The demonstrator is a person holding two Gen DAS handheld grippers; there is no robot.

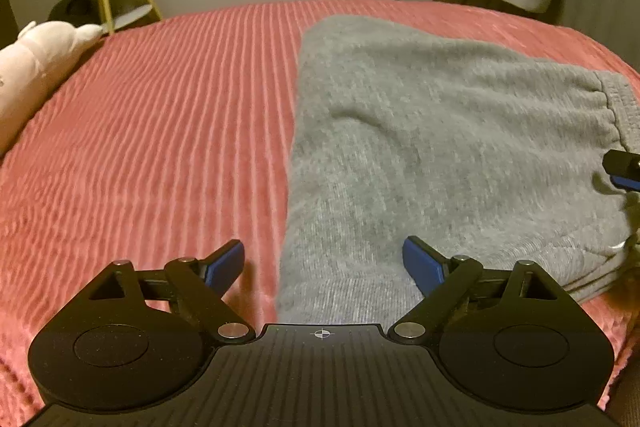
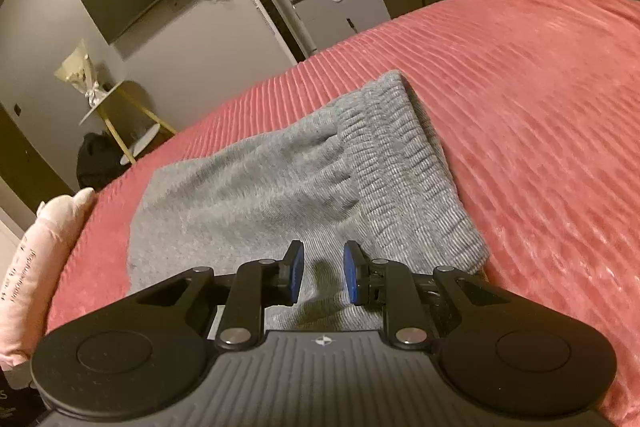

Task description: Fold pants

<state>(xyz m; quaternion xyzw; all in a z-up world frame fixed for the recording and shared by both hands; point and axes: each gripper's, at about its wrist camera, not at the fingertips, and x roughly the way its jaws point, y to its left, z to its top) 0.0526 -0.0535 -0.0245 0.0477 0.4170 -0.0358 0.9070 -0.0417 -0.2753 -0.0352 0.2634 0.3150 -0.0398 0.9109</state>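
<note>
grey knitted pants (image 1: 420,155), folded on the ribbed pink bedspread (image 1: 160,131), just ahead of both. left gripper (image 1: 323,263) spread wide at the folded edge; right gripper (image 2: 323,277) partly parted, empty, by the waistband (image 2: 396,163). best pinching all layers together, lifting evenly.

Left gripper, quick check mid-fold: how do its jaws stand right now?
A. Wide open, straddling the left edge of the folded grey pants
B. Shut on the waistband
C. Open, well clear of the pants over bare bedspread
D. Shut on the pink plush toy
A: the left gripper has its jaws spread wide, one blue pad over the red bedspread and the other over the grey pants.
</note>
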